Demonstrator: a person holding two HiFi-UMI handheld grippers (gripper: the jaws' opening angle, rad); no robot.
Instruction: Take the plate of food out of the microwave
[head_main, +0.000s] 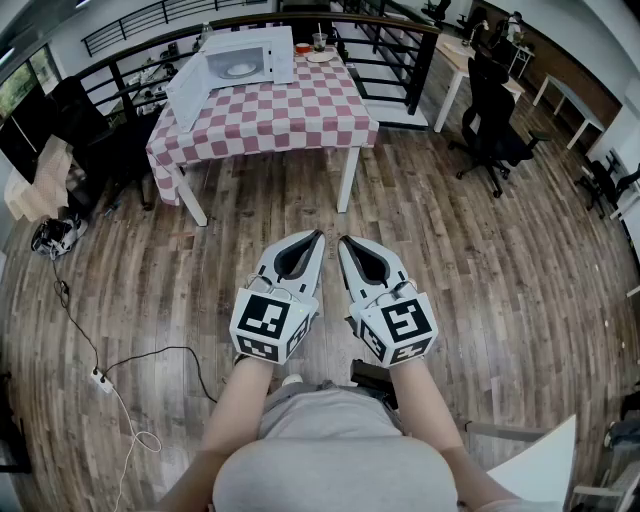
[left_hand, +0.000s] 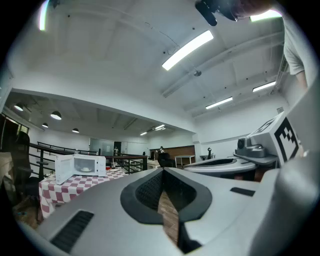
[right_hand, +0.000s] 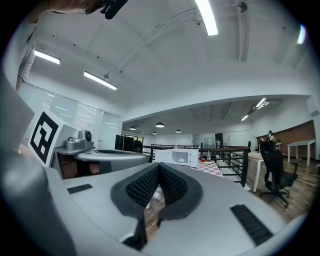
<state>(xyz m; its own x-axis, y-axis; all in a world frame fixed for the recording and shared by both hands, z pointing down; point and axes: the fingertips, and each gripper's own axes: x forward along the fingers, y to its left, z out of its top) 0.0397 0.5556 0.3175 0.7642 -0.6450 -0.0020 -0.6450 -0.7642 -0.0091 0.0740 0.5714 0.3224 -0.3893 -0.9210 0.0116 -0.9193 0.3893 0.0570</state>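
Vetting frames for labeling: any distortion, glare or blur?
Head view: heavy fisheye, floorboards bow, microwave small yet sharp. Left gripper view: ceiling light strip blown out, corners black. Right gripper view: same black corners, overhead light glares.

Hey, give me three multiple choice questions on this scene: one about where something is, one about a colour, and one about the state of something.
1. Where does the microwave stand?
A. on the wooden floor
B. on the table
C. on an office chair

2. What colours is the tablecloth?
A. red and white checks
B. plain blue
C. green stripes

3. How is the microwave's door?
A. shut
B. missing
C. swung open

Answers:
1 B: the head view shows it at the far end of the table.
2 A: the tablecloth is checked red and white all over.
3 C: the door stands out to the left, and the plate inside is in plain sight.
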